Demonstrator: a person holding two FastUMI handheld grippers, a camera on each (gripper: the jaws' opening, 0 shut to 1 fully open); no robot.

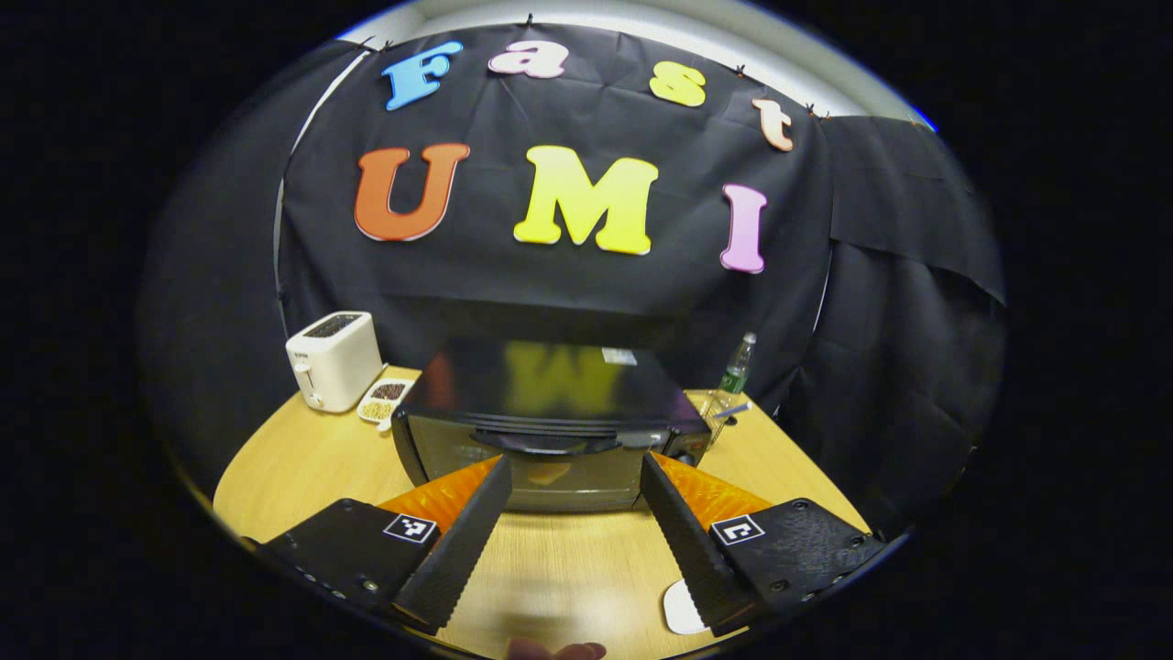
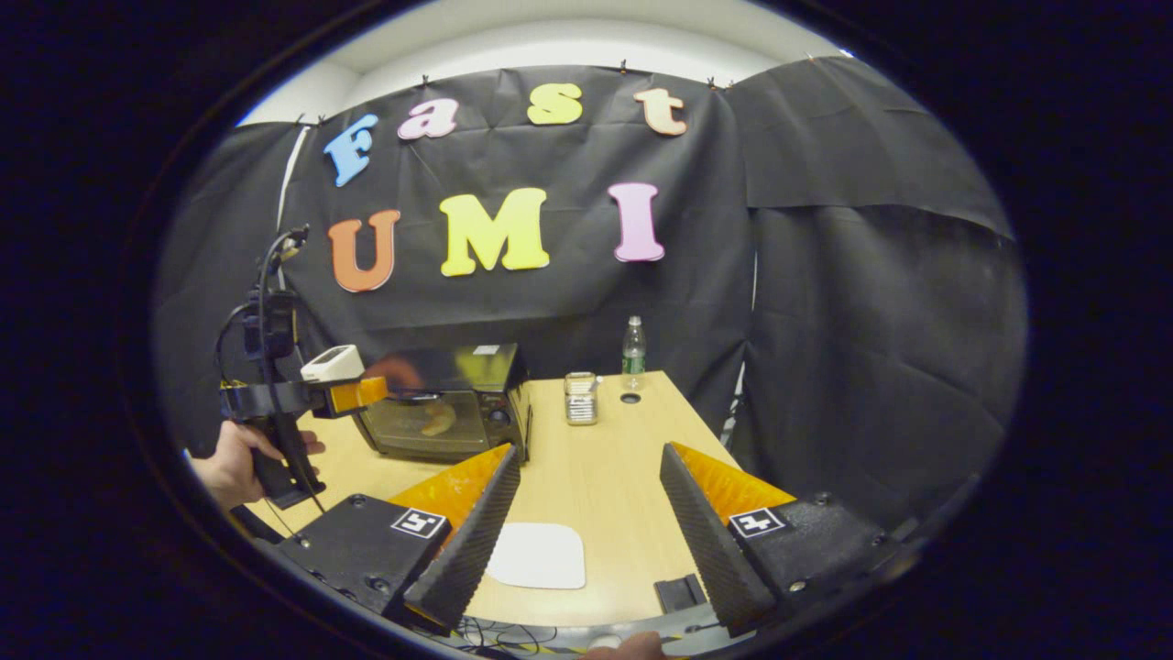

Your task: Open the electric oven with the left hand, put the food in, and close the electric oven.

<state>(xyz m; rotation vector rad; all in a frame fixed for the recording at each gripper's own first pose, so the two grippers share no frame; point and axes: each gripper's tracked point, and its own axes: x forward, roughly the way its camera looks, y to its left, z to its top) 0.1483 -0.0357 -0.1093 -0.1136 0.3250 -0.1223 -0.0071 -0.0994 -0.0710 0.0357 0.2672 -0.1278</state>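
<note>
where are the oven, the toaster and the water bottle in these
electric oven [image 1: 559, 467], left gripper view, on its glass door.
toaster [image 1: 334, 362], left gripper view, on its white front side.
water bottle [image 2: 633, 353], right gripper view, on the middle of its body.

1. The left tongs [image 1: 573, 500] carry two long fingers [image 1: 463, 541] with saw-toothed inner faces.
2. Each finger sits on a wedge-shaped mount and a flat plate with round screws.
3. A small square black-and-white marker [image 1: 410, 528] is fixed on each plate.
4. The right tongs [image 2: 586, 513] have the same toothed fingers [image 2: 467, 541], screwed plates and square markers.
5. Seen from the right gripper view, the left tongs show a pistol-style handle and looping cables [image 2: 266, 302].
</note>
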